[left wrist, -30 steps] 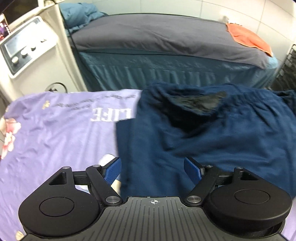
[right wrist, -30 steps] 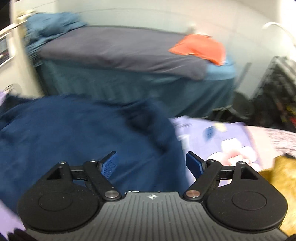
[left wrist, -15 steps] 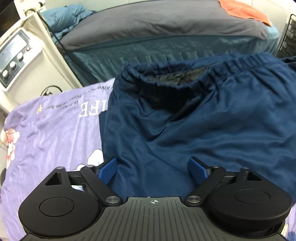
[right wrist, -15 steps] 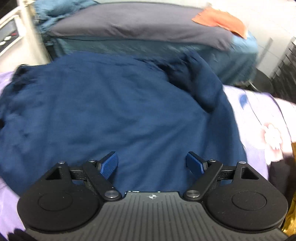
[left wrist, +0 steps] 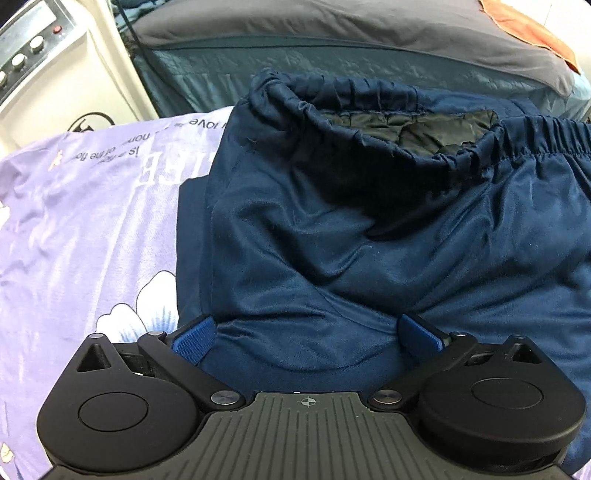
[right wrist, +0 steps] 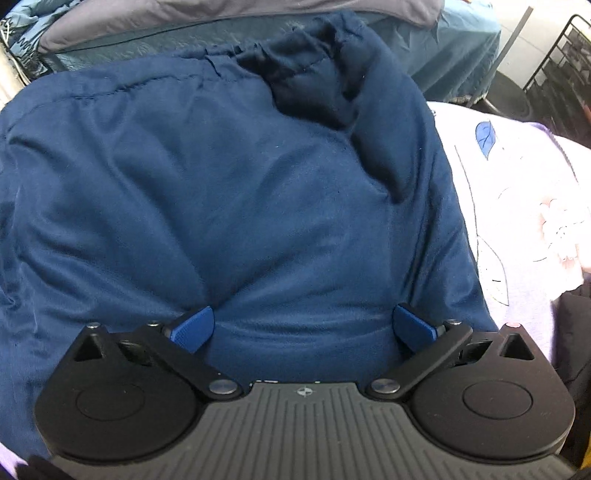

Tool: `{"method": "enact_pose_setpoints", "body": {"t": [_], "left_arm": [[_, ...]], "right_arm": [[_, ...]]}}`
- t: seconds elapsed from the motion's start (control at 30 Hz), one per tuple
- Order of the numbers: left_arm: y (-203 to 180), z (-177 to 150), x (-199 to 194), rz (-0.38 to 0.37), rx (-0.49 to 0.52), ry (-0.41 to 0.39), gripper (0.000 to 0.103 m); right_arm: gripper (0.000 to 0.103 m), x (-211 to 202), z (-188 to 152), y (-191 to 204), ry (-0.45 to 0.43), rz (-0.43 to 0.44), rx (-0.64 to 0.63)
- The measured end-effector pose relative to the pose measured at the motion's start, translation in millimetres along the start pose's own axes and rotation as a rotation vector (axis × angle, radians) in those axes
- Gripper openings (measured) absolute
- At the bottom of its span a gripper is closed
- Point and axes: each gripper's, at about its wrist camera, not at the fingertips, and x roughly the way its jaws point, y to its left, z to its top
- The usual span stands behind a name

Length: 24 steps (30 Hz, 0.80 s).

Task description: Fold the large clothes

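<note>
A large pair of navy blue trousers lies on a lilac flowered sheet. Its elastic waistband gapes open at the far side and shows a black lining. My left gripper is open, its blue pads pressed low against the cloth near the trousers' left edge. In the right wrist view the same navy cloth fills the frame, with a bunched fold at the far right. My right gripper is open and sits low on the cloth, which bulges between the fingers.
A bed with a grey cover and teal skirt stands behind. An orange cloth lies on it. A white machine with knobs stands at far left. A black wire rack is at far right.
Both grippers have moved down and forward onto the trousers, which now fill both views. The waistband looms closer. Both stay open.
</note>
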Motion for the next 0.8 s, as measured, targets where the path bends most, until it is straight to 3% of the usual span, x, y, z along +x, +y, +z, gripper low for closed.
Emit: {"method": "enact_pose_setpoints", "body": {"t": [0.33,0.53,0.67,0.8], "left_arm": [[1,-3,-1,0.001,-0.003,-0.031,0.103],[5,-20,-51,0.043,0.0,-0.154,0.103],[28,-49,-92,-0.094,-0.145,-0.208,0.103],[40,-89,-118,-0.213,-0.257,-0.205,0.103]], "right_arm": [[0.103,-5,-10,4,-0.044,-0.011,-0.008],[0.097,-47,-27,-1,-0.152,0.004,0.031],[0.097,-82,-53,-19,-0.214,0.073,0.123],[0.097,-104,-91,-46,-0.207,0.129,0.273]]}}
